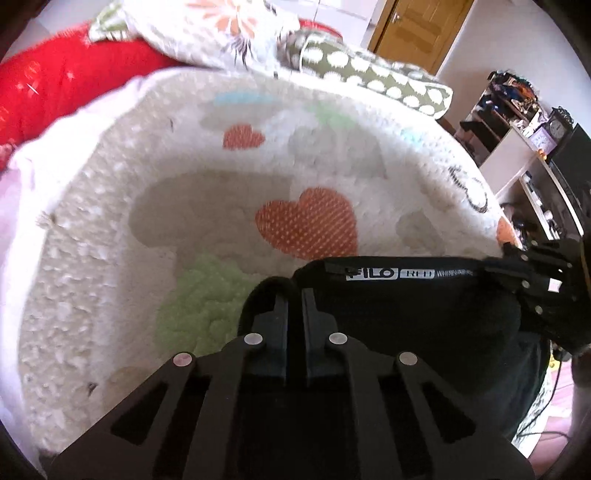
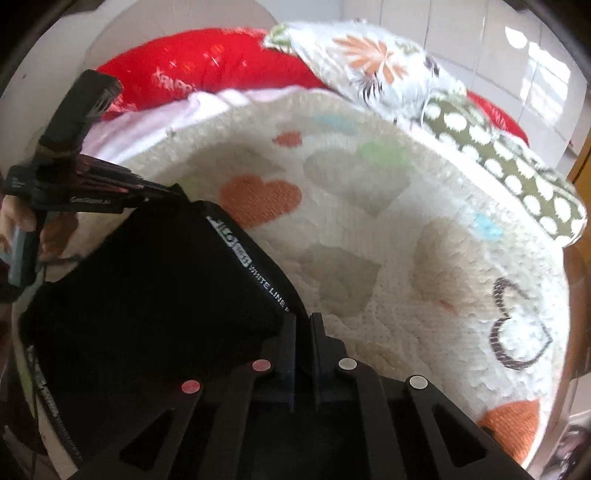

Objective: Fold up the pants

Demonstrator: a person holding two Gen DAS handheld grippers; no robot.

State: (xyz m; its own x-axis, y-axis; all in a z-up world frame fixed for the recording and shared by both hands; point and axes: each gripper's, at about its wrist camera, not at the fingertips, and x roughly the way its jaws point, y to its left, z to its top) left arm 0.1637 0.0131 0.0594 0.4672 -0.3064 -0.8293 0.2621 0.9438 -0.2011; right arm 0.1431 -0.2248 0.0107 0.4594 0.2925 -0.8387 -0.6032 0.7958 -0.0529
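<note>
**Soft black pants pinched at both ends of the waistband**

Black, matte knit pants (image 1: pixel 406 317) with a white-lettered waistband label, held taut along the top edge above a cream fleece blanket printed with orange, grey and green hearts (image 1: pixel 110 258). Left gripper (image 1: pixel 294 295) closed on one end of the waistband, fingers nearly together with cloth bunched between them. Right gripper (image 2: pixel 303 323) likewise pinched on the other end, just beside the printed strip. Rest of the garment hanging slack below the held edge, partly over the near edge of the bed.

Likely light and limp: no stiffness, sagging wherever unsupported, prone to bunching. Not fragile; fabric looks grippy rather than slick, though a shallow pinch could slip under a tug. Best held at the waistband ends, as now, where the band is thickest. Worth keeping even tension between both ends. Red cushion (image 1: pixel 66 85) and floral pillow (image 1: pixel 207 33) well apart, at the bed's far side.
</note>
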